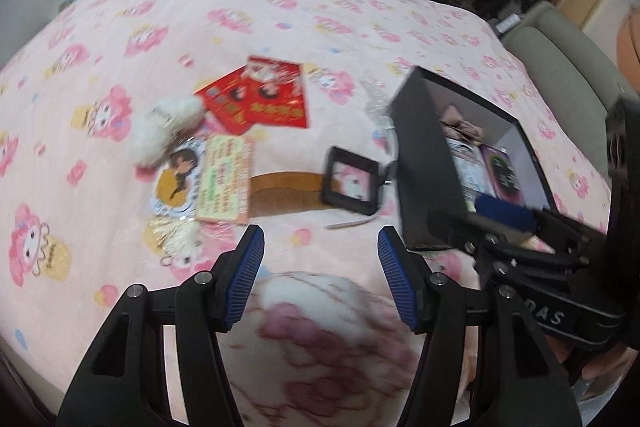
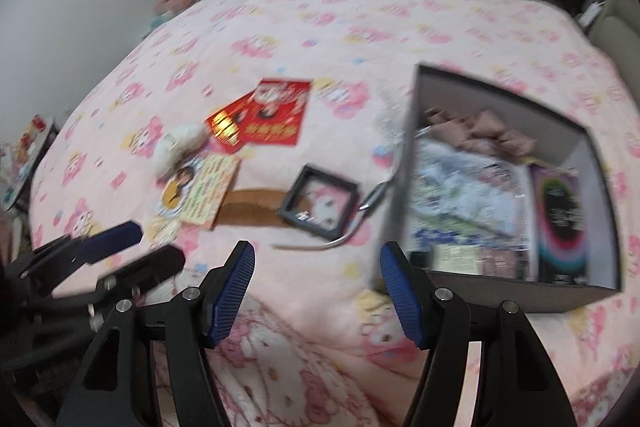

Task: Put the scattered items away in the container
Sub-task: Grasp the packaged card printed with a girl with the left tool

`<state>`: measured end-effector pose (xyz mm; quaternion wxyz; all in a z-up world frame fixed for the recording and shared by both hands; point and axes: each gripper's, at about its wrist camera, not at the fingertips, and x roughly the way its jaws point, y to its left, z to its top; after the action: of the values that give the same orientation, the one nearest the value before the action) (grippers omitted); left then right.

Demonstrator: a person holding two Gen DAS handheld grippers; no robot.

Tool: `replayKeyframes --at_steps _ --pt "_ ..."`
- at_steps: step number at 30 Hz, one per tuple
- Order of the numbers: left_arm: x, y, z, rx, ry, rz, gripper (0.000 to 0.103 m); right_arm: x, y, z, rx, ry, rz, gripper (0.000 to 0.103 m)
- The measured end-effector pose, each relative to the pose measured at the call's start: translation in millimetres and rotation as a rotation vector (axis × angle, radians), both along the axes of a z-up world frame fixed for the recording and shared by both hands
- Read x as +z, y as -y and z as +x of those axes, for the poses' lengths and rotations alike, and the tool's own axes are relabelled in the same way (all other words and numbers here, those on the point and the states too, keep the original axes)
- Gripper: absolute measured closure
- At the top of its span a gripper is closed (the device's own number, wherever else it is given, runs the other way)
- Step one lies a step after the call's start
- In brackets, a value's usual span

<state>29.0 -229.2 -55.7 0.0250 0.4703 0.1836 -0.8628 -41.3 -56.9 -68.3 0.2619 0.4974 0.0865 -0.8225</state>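
Note:
Scattered on a pink patterned bedspread (image 1: 280, 7) lie two red envelopes (image 1: 264, 95), a white fluffy item (image 1: 164, 131), a round picture badge (image 1: 178, 179), a printed card (image 1: 226, 183), a wooden comb (image 1: 286, 195) and a small black frame (image 1: 352, 181). A thin silver band (image 2: 344, 239) curves in front of the frame (image 2: 318, 203). To the right stands the black open box (image 2: 500, 187), partly filled. My left gripper (image 1: 320, 263) hovers open over the blanket in front of the comb. My right gripper (image 2: 316, 279) is open too, just left of the box's near corner, holding nothing.
The right gripper also shows in the left wrist view (image 1: 520, 227), beside the box (image 1: 424, 163). The left gripper shows at the left in the right wrist view (image 2: 120, 247). A grey sofa (image 1: 568, 75) borders the bed's right side. Shelves and a wall stand beyond.

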Motion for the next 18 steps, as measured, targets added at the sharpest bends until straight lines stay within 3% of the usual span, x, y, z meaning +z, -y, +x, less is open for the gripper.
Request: replayKeyframes --at_steps 11,18 --pt "-61 82 -4 0.194 0.128 0.079 0.044 -27 60 -11 0.184 0.105 -0.017 0.041" --pt "-97 131 -12 0.288 0.144 0.148 0.044 -70 116 -39 0.251 0.239 0.017 0.041"
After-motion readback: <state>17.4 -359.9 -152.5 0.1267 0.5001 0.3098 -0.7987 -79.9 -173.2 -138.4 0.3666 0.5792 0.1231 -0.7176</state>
